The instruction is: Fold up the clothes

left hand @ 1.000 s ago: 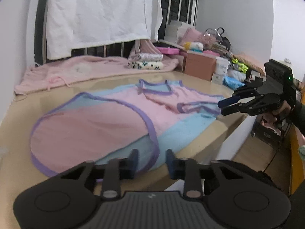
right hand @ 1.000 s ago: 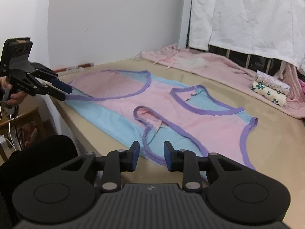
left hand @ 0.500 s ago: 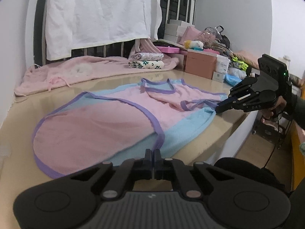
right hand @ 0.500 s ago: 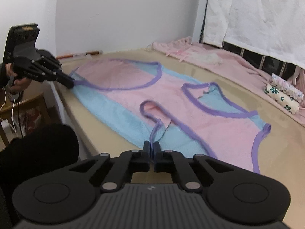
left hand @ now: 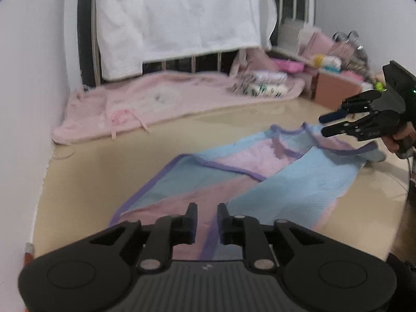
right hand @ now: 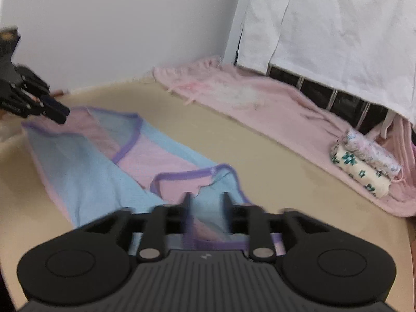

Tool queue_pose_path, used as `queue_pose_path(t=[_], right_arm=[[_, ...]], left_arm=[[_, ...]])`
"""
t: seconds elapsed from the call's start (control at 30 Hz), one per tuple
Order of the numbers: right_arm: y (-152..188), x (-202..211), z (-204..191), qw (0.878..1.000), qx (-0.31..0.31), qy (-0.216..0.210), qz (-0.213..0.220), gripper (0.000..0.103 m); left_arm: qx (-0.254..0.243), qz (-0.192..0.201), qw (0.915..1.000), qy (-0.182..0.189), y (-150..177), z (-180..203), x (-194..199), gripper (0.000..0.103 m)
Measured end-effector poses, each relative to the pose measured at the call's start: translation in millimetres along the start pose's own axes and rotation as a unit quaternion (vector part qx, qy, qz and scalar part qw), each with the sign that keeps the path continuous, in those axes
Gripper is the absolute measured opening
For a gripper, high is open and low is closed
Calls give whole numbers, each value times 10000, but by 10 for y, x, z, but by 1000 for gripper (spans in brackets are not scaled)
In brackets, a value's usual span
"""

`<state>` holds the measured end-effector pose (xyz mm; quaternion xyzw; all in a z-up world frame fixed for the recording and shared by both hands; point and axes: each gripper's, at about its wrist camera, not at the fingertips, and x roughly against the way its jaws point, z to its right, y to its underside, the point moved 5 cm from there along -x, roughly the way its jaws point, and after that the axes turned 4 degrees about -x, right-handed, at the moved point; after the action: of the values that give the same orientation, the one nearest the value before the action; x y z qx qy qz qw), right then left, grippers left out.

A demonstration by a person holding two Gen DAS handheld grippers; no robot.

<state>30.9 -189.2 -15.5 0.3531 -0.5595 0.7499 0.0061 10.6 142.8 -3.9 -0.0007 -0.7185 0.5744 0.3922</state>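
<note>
garment (left hand: pixel 299 182) now folded lengthwise (near edge over)

I count one pink-and-blue garment (left hand: pixel 260 179) on my table (left hand: pixel 182 132), one pink blanket (left hand: pixel 156 98), two folded floral cloths (right hand: pixel 364 166), and two grippers.

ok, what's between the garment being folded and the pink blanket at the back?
Only bare tan tabletop between the garment and pink blanket; both wrist views show it.
</note>
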Motion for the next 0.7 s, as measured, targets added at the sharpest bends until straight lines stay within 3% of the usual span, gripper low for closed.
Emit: queue_pose_path(t=[0.03, 0.1, 0.2, 0.37, 0.47, 0.53, 0.57, 0.6, 0.63, 0.7], right_arm=[[9, 128, 49, 9999, -5, -72, 148, 49], [120, 451, 183, 9994, -127, -213, 260, 51], [383, 804, 351, 9963, -549, -649, 83, 52], [838, 940, 339, 9936, -944, -518, -354, 54], [948, 999, 151, 9964, -590, -601, -99, 68], [988, 955, 59, 9983, -237, -524, -92, 61], [982, 881, 50, 9987, -80, -455, -207, 23], [953, 817, 101, 9988, -89, -349, -339, 2], [924, 754, 152, 9986, -99, -242, -469, 1], [790, 668, 387, 9987, -380, 201, -259, 4]], left_arm=[[53, 74, 10000, 34, 42, -17, 80, 35], [253, 100, 9996, 13, 137, -77, 175, 41], [566, 16, 9983, -107, 283, -160, 232, 41], [675, -110, 9974, -213, 447, -149, 233, 41], [400, -147, 9984, -368, 523, -79, 229, 44], [363, -166, 9981, -465, 535, -55, 222, 46], [352, -171, 9980, -502, 540, -48, 220, 46], [360, -167, 9979, -510, 542, -51, 221, 46], [367, -162, 9978, -519, 544, -54, 222, 46], [382, -154, 9977, -536, 549, -60, 224, 46]])
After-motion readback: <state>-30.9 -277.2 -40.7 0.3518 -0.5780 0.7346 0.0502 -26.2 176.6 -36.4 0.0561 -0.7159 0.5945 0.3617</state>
